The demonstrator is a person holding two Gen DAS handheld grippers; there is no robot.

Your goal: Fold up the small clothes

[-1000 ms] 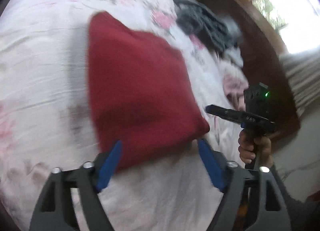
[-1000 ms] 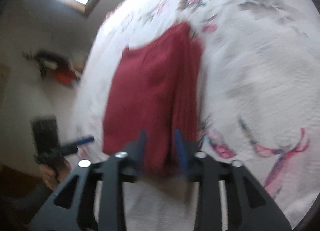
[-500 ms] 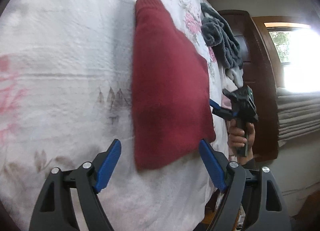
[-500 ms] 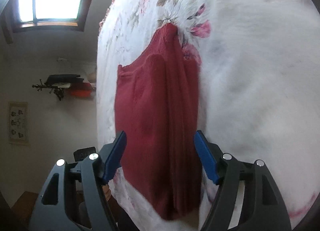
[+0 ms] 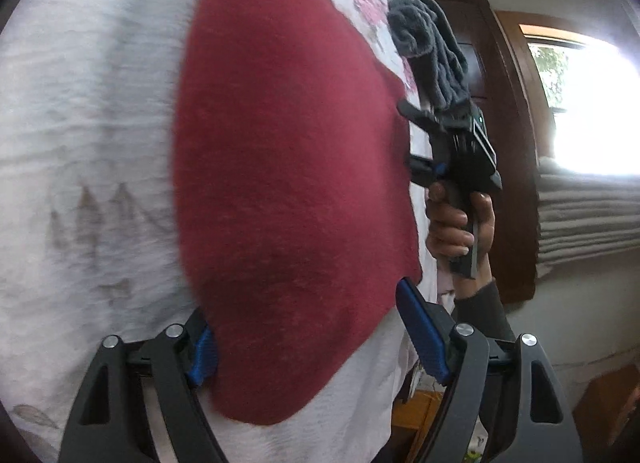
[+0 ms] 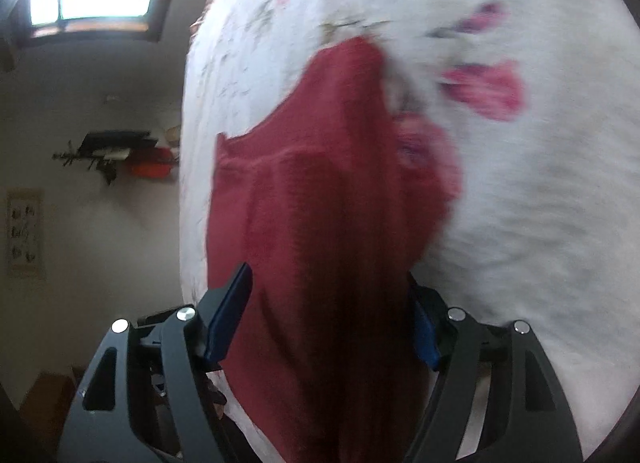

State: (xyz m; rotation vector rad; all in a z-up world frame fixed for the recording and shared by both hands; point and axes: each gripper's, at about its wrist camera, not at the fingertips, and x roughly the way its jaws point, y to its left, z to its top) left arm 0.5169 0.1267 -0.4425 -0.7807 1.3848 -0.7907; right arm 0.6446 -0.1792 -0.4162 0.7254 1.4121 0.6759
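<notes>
At the bottom of the left wrist view my left claw (image 5: 308, 339) stands spread wide, its blue pads either side of the near edge of the dark red knitted garment (image 5: 288, 167), gripping nothing. My right claw (image 6: 330, 315) is likewise released, straddling the garment's (image 6: 328, 223) other end low in its frame. The garment lies partly folded on the floral bedsheet (image 5: 88, 123). I judge both claws should pinch matching corners together. Farther off, upper right, grey clothing (image 5: 432, 51) waits.
</notes>
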